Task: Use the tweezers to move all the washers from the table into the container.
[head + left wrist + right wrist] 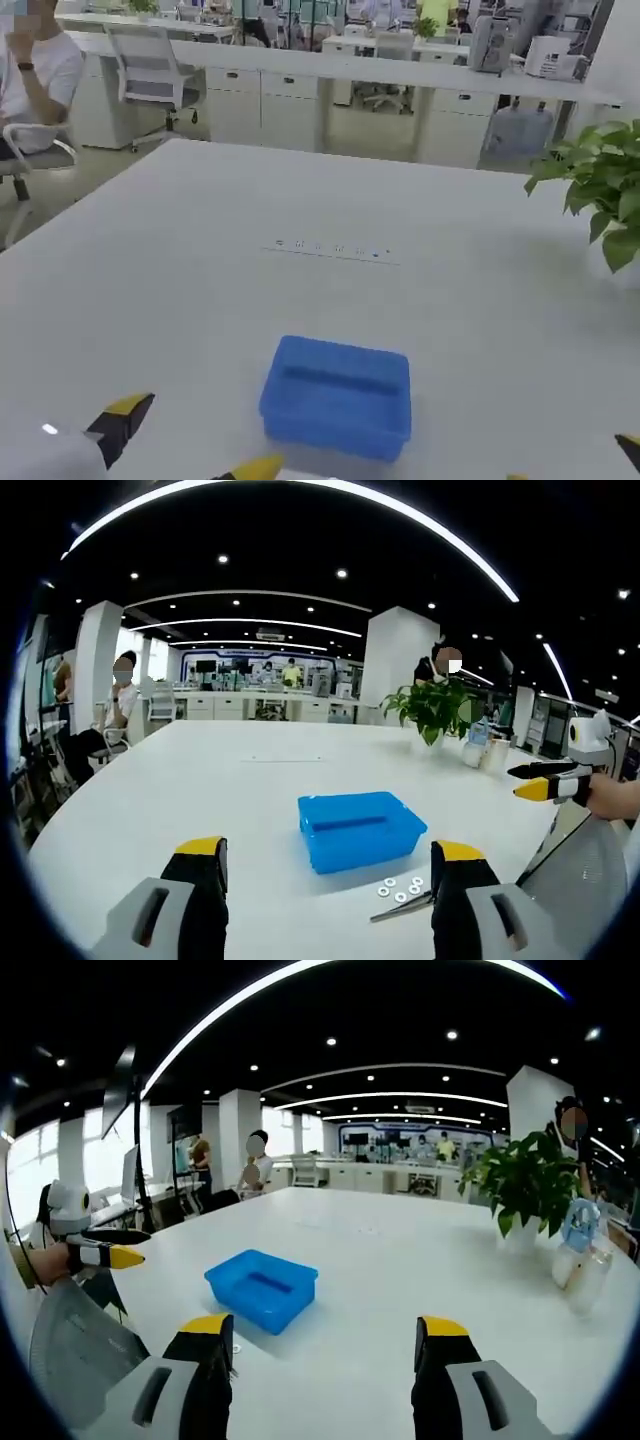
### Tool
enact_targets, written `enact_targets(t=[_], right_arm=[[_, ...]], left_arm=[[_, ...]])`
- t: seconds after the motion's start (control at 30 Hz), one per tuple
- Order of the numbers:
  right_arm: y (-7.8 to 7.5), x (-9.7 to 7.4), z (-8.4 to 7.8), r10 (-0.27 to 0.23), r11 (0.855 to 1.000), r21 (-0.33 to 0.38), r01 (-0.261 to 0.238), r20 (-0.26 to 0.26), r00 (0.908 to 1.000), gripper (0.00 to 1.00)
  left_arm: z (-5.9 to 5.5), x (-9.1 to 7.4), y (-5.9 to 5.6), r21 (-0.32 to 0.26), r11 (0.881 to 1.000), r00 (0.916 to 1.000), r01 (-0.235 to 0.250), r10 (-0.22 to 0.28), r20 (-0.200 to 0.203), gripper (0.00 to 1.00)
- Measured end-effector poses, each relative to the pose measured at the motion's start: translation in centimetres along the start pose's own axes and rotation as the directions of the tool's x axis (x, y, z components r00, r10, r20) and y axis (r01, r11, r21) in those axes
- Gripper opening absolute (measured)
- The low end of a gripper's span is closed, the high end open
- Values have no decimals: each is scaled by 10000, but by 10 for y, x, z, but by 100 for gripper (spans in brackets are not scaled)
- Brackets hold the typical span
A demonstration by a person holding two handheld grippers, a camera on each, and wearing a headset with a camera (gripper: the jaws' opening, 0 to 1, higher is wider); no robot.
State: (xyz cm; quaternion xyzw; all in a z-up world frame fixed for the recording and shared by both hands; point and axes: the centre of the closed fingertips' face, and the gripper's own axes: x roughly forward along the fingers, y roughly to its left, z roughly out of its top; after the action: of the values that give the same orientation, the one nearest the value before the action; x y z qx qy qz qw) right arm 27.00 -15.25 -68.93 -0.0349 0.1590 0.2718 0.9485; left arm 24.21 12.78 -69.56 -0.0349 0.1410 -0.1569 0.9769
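A blue rectangular container [337, 395] stands on the white table [200, 260], near its front edge. In the left gripper view the container [360, 828] lies ahead, with several small washers [400, 890] and metal tweezers [405, 908] on the table just in front of it to the right. My left gripper [328, 852] is open and holds nothing; its yellow-tipped jaws also show low at the left of the head view [190, 440]. My right gripper [324, 1325] is open and holds nothing, with the container [262, 1290] ahead to its left. Both grippers hover short of the container.
A potted plant [600, 185] stands at the table's right side, with bottles [580, 1250] beside it. A flush socket strip [330, 250] sits mid-table. A person sits at the far left [30, 70] by office chairs [150, 70].
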Motion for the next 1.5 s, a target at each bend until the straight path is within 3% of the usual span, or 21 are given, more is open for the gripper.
enact_targets(t=[0.67,0.73,0.83,0.93,1.0,1.17,1.2,1.27,1.3,1.4,1.43,1.5], right_arm=[[1,1,-1,109,9999,-19,-109,-92,9999,71],[3,1,-4,209,9995,-217,-217,-372,9991,69],[15,5,-15,732,9914,-987,-860,-1266,9893,61],[27,10,-16,1241,9811,-1299,-1436,-1475,9813,52],[42,15,-14,1982,9695,-1159,-2159,-1471,9691,43],[67,29,-16,2893,9374,-1418,-3182,-1919,9378,29],[76,32,-21,3185,9230,-1470,-3557,-2272,9203,27],[84,36,-28,3414,9053,-1650,-3915,-2661,9015,25],[89,39,-35,3508,8918,-1796,-4152,-3048,8855,25],[99,46,-50,3623,8705,-1910,-4536,-3749,8533,24],[103,49,-55,3740,8612,-1869,-4727,-3969,8382,25],[106,54,-64,3770,8568,-1744,-4852,-4302,8202,25]], left_arm=[[3,-2,2,-47,10000,9998,-74,75,157,84],[7,-2,0,-63,10000,9998,74,-73,204,80],[3,2,-7,117,9987,9987,497,-496,-115,76],[0,2,-13,406,9959,9959,811,-794,-424,71],[0,3,-16,414,9939,9936,1021,-998,-522,67],[-3,6,-18,191,9899,9866,1403,-1382,-864,56],[-4,7,-19,270,9876,9837,1547,-1514,-974,53],[-8,9,-18,729,9810,9764,1798,-1689,-1348,45],[-9,10,-18,845,9783,9736,1890,-1755,-1457,43],[-13,15,-18,963,9693,9615,2262,-2063,-1816,36],[-18,16,-19,907,9641,9505,2497,-2261,-2132,35],[-26,19,-18,1017,9558,9353,2758,-2424,-2579,32]])
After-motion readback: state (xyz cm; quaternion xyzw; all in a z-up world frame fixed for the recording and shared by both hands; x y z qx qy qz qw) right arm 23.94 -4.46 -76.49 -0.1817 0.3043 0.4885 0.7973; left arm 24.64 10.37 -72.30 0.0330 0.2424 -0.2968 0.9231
